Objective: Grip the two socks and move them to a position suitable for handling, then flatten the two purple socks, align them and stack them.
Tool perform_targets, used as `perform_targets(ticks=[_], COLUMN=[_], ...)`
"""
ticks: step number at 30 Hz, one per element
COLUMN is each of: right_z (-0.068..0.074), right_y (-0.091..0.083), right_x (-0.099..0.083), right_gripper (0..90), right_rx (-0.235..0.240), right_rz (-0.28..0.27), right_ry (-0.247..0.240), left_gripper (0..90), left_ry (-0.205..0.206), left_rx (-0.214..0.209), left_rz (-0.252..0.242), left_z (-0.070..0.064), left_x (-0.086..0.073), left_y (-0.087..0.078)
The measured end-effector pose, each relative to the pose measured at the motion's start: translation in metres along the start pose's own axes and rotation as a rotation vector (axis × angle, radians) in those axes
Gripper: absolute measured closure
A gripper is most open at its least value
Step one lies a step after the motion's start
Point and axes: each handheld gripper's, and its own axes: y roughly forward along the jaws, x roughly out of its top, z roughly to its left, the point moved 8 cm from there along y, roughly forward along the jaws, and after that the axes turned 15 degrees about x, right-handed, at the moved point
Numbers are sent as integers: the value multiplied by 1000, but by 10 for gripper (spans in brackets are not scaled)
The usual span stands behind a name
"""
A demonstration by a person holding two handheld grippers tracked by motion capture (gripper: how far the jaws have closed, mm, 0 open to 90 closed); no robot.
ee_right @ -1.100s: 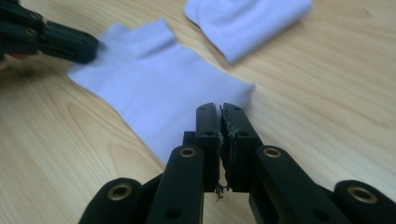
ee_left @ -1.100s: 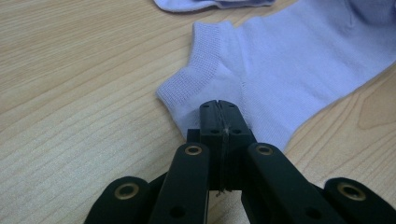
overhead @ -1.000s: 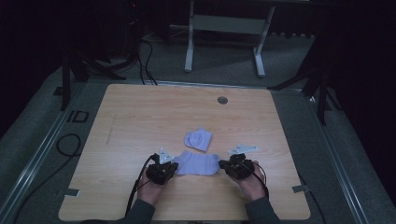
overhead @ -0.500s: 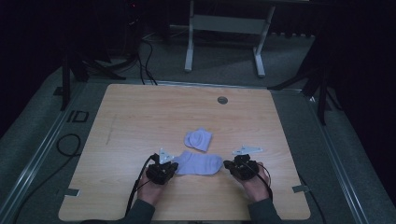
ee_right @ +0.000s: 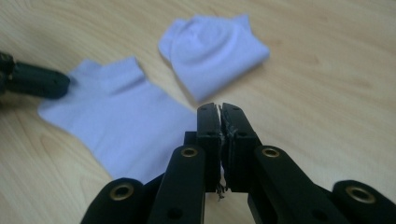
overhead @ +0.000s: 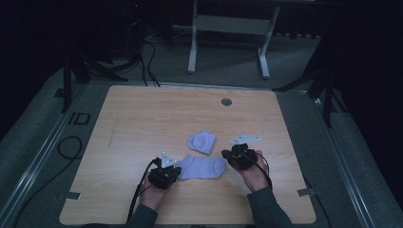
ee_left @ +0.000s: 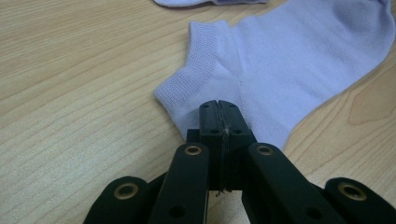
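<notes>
Lavender ankle sock (overhead: 203, 166) is flat on the wooden table (overhead: 142, 118), stretched between both grippers. Left gripper (ee_left: 218, 110) is clamped on the cuff end, right gripper (ee_right: 220, 113) pinches the toe edge. A folded sock (overhead: 201, 141) sits just behind.

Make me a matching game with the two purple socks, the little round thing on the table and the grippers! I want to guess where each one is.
Things:
1. flat sock
2. folded sock
3. round grey disc
4. left gripper

Places or states:
A. near the far edge of the table
B. bundled up, lying just beyond the flat one
C. spread out between the two grippers
D. jaws shut at the sock's cuff end

Pairs: 1-C, 2-B, 3-A, 4-D
</notes>
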Motion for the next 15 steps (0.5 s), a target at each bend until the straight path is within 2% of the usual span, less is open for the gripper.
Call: perform_targets(ticks=[10, 15], right_z=[12, 16], right_y=[17, 30], right_x=[40, 54], right_gripper=[868, 866], right_rx=[24, 38], right_rz=[9, 27], right_ry=[-79, -102], left_gripper=[895, 894], left_ry=[1, 0], left_rx=[0, -1], left_rz=[0, 2], left_z=[0, 0], left_x=[0, 0], left_y=[0, 0])
